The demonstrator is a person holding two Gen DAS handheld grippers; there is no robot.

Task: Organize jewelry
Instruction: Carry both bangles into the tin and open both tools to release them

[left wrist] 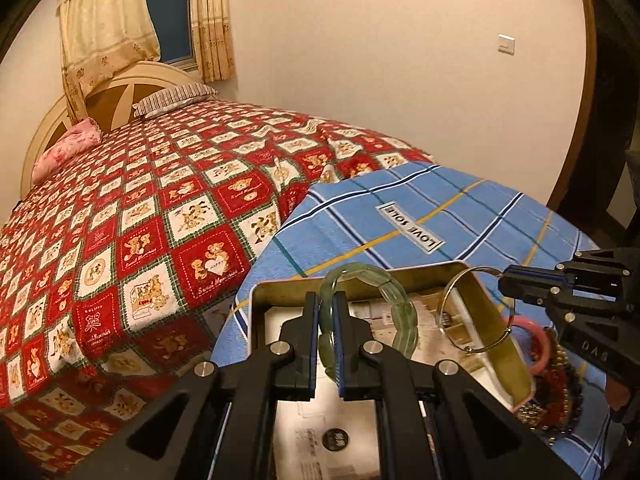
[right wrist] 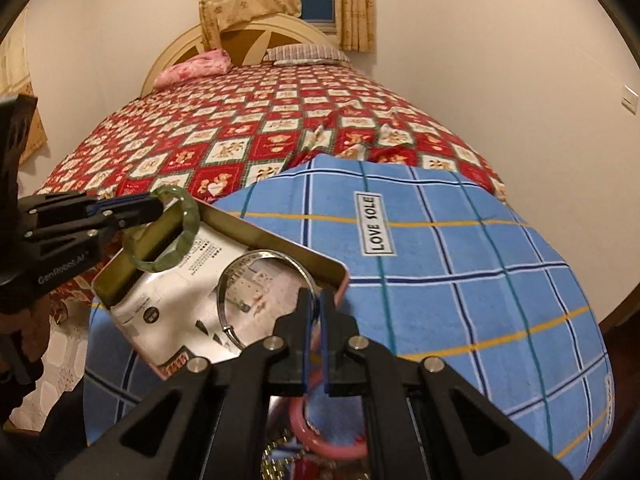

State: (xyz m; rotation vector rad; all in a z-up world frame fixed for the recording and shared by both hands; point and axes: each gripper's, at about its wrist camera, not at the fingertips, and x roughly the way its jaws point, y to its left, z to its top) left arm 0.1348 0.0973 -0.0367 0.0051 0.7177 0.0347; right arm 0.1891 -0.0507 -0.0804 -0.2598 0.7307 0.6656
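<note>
My left gripper [left wrist: 326, 300] is shut on a pale green jade bracelet [left wrist: 394, 292], which stands upright over an open tin box [left wrist: 500, 328] lined with printed paper. In the right wrist view that gripper [right wrist: 158, 204] comes in from the left, with the green bracelet [right wrist: 191, 236] hanging over the box's far corner. My right gripper [right wrist: 318, 300] is shut on a thin silver bangle [right wrist: 219, 300] above the box's near rim [right wrist: 288, 244]. In the left wrist view the right gripper [left wrist: 502, 278] holds that silver bangle [left wrist: 441, 312] by its top.
The box sits on a blue plaid cloth [right wrist: 480, 280] over a rounded surface, next to a bed with a red patchwork cover [left wrist: 160, 220]. A pink bangle [right wrist: 332, 448] and dark beaded jewellery [left wrist: 560, 392] lie on the cloth beside the box. A hand [right wrist: 24, 332] holds the left gripper's handle.
</note>
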